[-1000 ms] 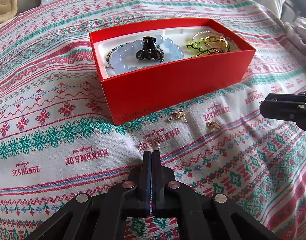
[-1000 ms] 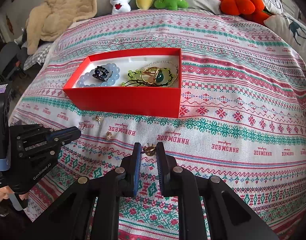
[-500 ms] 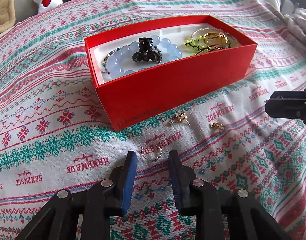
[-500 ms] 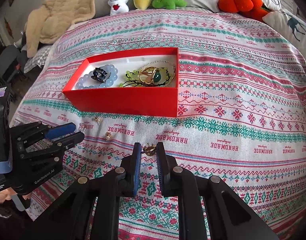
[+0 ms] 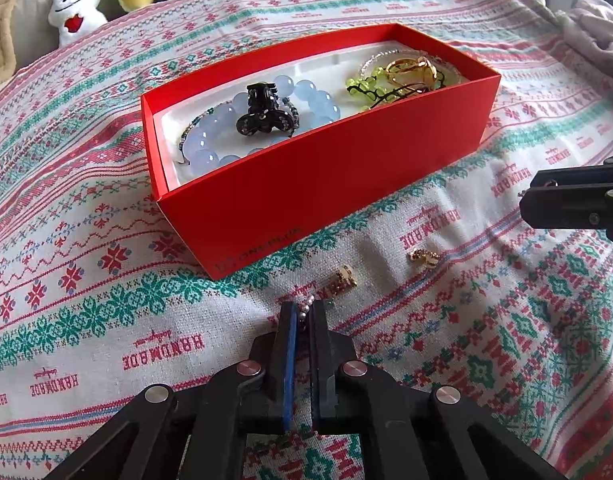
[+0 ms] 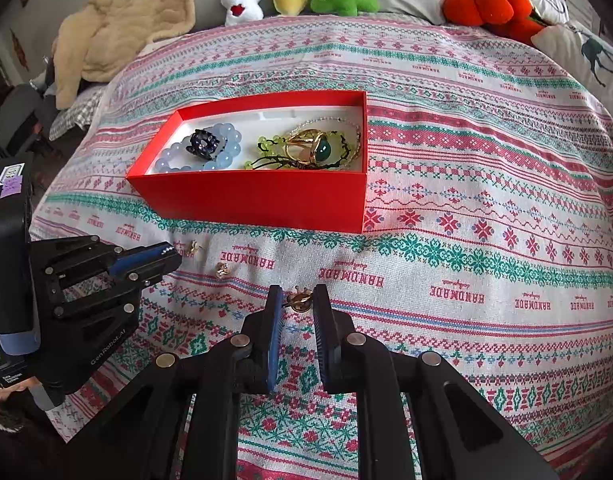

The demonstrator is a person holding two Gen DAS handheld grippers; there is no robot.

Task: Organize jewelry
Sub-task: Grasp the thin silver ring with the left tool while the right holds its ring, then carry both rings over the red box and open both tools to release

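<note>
Left hand-held gripper (image 5: 303, 312): clamped shut on a beaded silver earring (image 5: 306, 307), just above the bedspread (image 5: 106, 320).
Right hand-held gripper (image 6: 297, 300): narrowly closed around a gold earring (image 6: 297, 301).
Red box (image 5: 326, 184): at 12 o'clock from the left hand-held gripper; jewelry is held inside.
Loose gold earrings (image 5: 343, 276): laid on the bedspread at 1 o'clock, near the box.

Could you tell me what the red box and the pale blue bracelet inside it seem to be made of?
The red box looks like matte cardboard: thin, crisp walls, sharp folded corners, faint printing. The pale blue bracelet looks like polished glass or stone beads, glossy and translucent with highlights; which one, the look leaves open.
</note>
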